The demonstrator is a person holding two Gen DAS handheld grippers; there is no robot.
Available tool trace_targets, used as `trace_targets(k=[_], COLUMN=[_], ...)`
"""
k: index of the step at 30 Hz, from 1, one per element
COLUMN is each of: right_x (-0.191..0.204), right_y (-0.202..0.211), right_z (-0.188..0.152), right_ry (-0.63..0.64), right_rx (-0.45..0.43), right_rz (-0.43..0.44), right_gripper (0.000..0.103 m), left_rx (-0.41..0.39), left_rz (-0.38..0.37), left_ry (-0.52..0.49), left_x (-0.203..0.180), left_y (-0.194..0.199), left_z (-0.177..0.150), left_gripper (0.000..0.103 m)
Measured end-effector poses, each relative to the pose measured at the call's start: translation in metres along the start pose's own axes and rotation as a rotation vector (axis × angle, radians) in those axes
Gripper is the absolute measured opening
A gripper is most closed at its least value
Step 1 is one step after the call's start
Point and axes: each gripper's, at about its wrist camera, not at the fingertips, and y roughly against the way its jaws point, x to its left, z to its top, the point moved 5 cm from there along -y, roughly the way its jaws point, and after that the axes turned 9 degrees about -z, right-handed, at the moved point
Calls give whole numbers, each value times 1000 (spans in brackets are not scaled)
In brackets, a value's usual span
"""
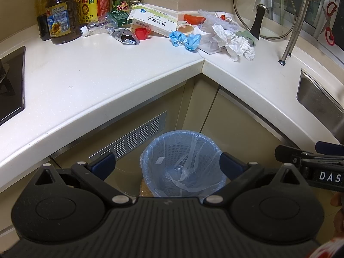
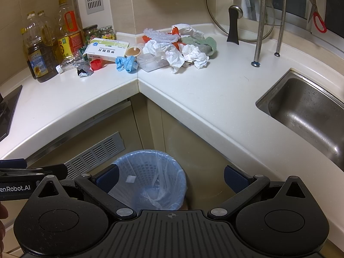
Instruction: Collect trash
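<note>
Trash is piled in the counter's back corner: crumpled white tissues [image 1: 238, 43] [image 2: 193, 57], a blue glove [image 1: 186, 39] [image 2: 126, 63], a white medicine box [image 1: 150, 20] [image 2: 106, 50], a red cap [image 1: 142, 33] [image 2: 96, 64], a foil wrapper [image 1: 124, 36] [image 2: 83, 71] and an empty plastic bottle [image 1: 101, 24] [image 2: 71, 62]. A blue bin with a plastic liner [image 1: 182, 163] [image 2: 150, 178] stands on the floor below the corner. My left gripper [image 1: 167, 165] and right gripper [image 2: 172, 177] both hang open and empty above the bin, well short of the counter.
Oil bottles [image 1: 60, 15] [image 2: 38, 49] and jars [image 1: 121, 0] stand at the back left. A glass lid [image 1: 264, 8] [image 2: 238, 19] leans at the back right beside a rack's legs [image 2: 258, 32]. A steel sink [image 2: 307, 111] lies right, a hob [image 1: 10, 81] left.
</note>
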Motion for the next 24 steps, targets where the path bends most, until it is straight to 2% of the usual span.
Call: trace_targets(k=[9,17,24], right_x=[0,5,6], right_y=[2,17,15], right_z=[6,34,62], right_ry=[-24,-69,-34], right_rx=[-21,-148,-223], right_rz=[-7,-17,-50], right_gripper=[103,103,103], left_rx=[-32,-112,-138], left_rz=[-11,-49,-94], left_ry=[10,20,45], left_x=[8,31,45], left_y=[9,18,4], left_z=[11,44,75], left_gripper=[102,102,102])
